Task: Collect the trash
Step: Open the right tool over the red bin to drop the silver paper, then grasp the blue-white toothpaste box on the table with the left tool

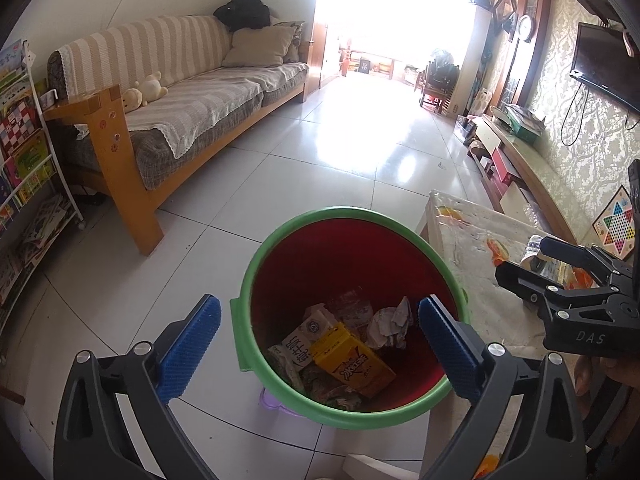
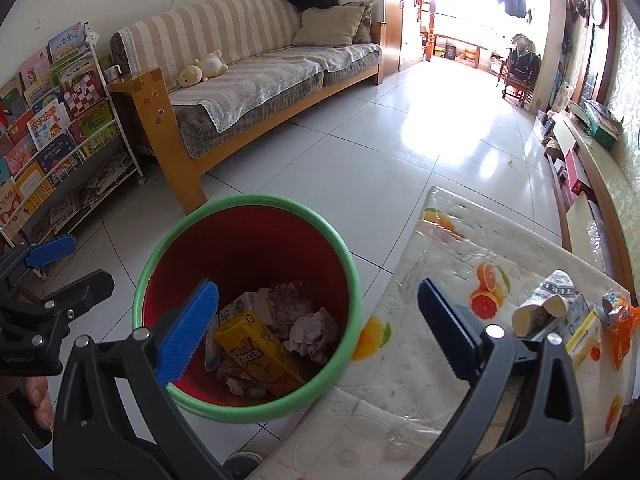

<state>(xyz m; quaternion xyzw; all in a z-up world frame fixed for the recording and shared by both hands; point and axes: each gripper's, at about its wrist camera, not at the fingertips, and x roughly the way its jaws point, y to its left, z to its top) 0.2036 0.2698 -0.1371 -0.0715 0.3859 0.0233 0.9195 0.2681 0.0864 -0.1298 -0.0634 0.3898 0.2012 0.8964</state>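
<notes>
A red bin with a green rim [image 1: 256, 264] [image 2: 344, 256] stands on the floor beside a low table [image 1: 472, 280] [image 2: 420, 360]. Inside lie a yellow drink carton [image 1: 352, 360] [image 2: 256, 344], a white carton [image 1: 304, 340] and crumpled paper [image 1: 390, 322] [image 2: 310, 334]. My left gripper [image 1: 320, 344] is open and empty above the bin. My right gripper [image 2: 320, 328] is open and empty over the bin's right rim; it shows in the left wrist view [image 1: 528, 256]. On the table lie a paper cup [image 2: 540, 312], a small box [image 2: 584, 334] and an orange wrapper [image 2: 620, 320].
A wooden sofa [image 1: 160, 112] [image 2: 248, 80] stands at the left, a book rack [image 1: 24, 152] [image 2: 52, 132] beyond it. A low TV bench [image 1: 520, 152] runs along the right wall. White tiled floor [image 1: 340, 152] stretches ahead. A purple object [image 1: 272, 400] sits under the bin.
</notes>
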